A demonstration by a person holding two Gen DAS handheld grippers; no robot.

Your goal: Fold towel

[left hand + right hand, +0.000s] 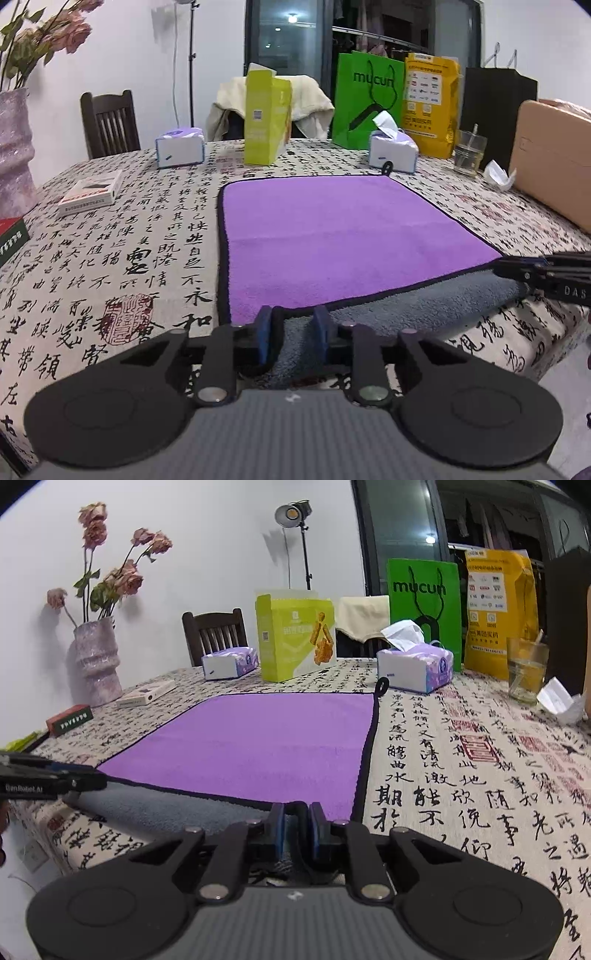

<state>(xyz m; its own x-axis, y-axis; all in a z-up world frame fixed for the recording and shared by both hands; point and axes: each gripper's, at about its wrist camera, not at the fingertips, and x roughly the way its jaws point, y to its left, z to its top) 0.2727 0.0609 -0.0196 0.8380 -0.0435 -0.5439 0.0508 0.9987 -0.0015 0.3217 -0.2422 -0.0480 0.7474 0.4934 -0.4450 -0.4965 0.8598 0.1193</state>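
Note:
A purple towel (332,229) with a black hem and a grey underside lies flat on the calligraphy tablecloth; it also shows in the right wrist view (258,746). Its near edge is lifted, showing the grey side (406,299). My left gripper (291,328) is at the towel's near left corner, its blue pads a little apart with the grey cloth between them. My right gripper (296,827) is shut on the near right corner. Each gripper shows from the side in the other's view: the right gripper (535,273) and the left gripper (55,775).
Two tissue boxes (180,147) (393,149), a yellow-green carton (266,114), a green bag (365,99), a yellow bag (430,103), a glass (468,155) and a cardboard box (554,162) stand behind the towel. A vase (96,661) and small boxes (90,192) stand left.

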